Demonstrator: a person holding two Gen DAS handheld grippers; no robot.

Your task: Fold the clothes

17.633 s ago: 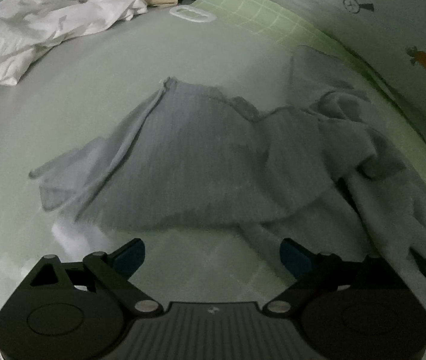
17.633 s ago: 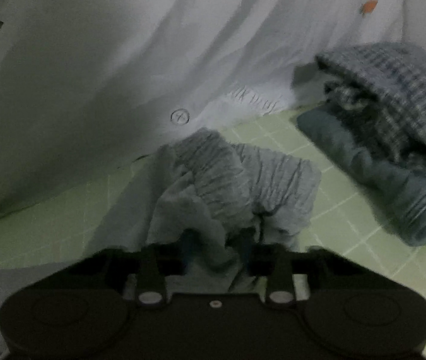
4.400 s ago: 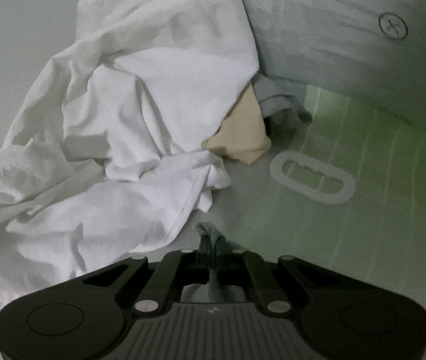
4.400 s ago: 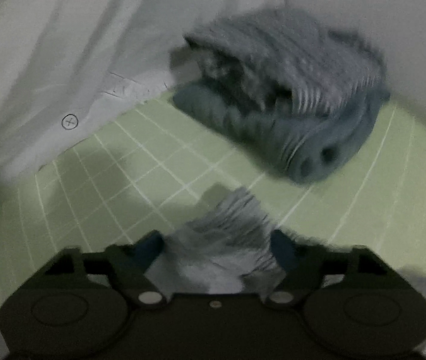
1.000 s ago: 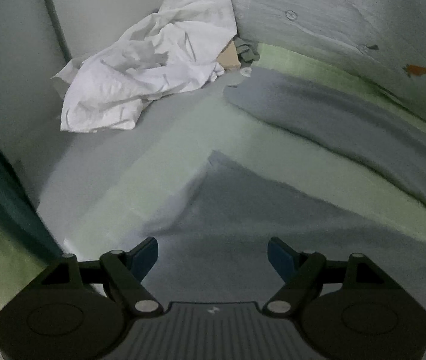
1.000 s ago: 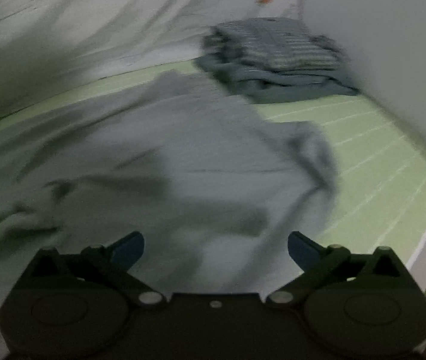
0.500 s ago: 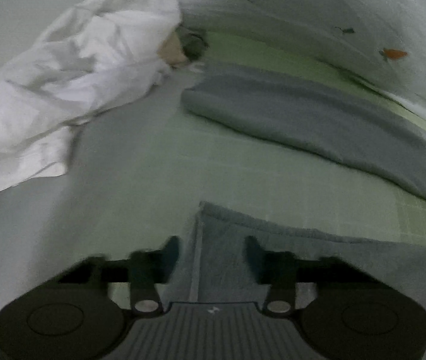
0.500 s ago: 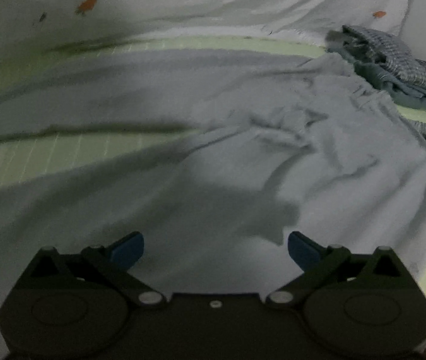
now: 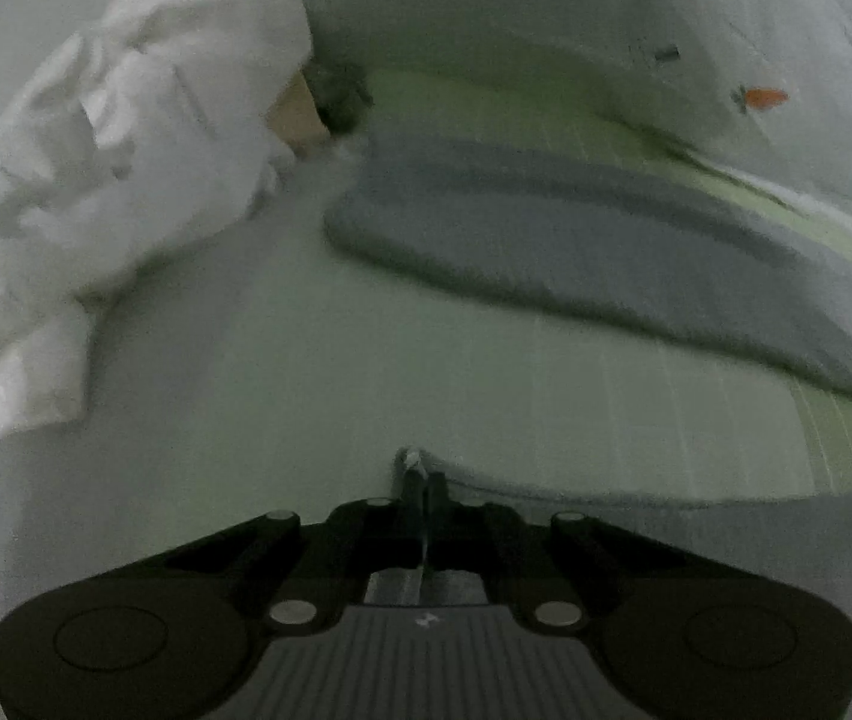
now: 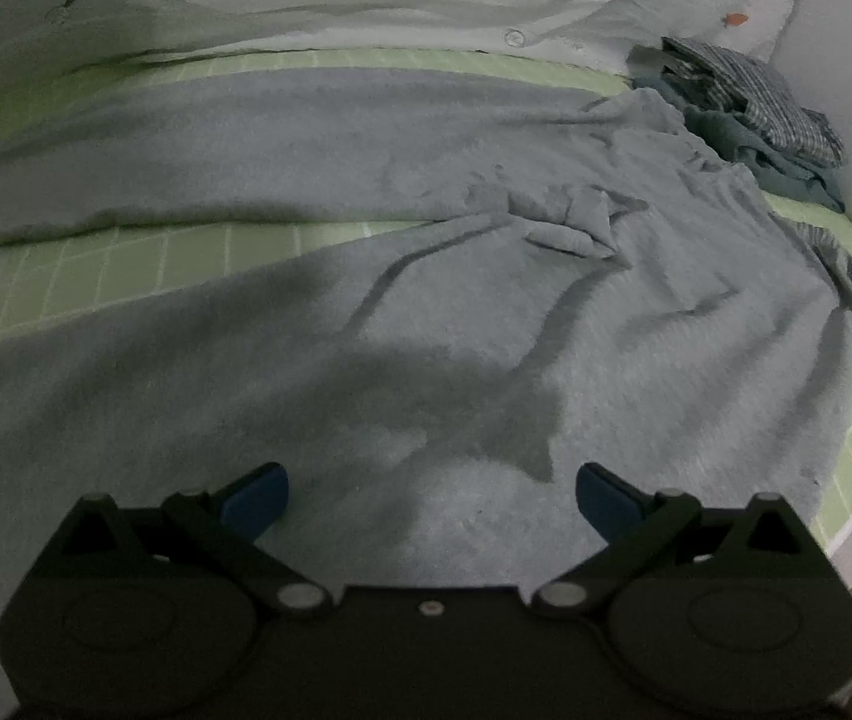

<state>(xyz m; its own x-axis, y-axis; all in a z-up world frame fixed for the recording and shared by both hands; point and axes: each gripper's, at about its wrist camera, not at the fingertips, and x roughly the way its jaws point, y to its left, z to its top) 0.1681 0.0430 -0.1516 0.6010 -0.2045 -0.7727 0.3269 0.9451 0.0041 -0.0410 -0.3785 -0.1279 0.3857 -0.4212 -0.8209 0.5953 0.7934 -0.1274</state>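
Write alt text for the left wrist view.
The left tongs are shut on a corner of the grey garment, which lies spread across the green checked sheet. A crumpled white garment pile sits at the far left.

The grey garment (image 10: pixel 486 312) looked soft, matt and fuzzy; the bed sheet (image 10: pixel 126 264) was smooth checked cloth, the white laundry (image 9: pixel 126 138) crumpled.

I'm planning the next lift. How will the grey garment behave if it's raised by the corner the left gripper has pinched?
The grey garment will probably drape limply, since it lies in soft wrinkles on the green checked sheet. It is spread wide, so most would likely drag behind the left gripper. Its fuzzy knit looks unlikely to slip.
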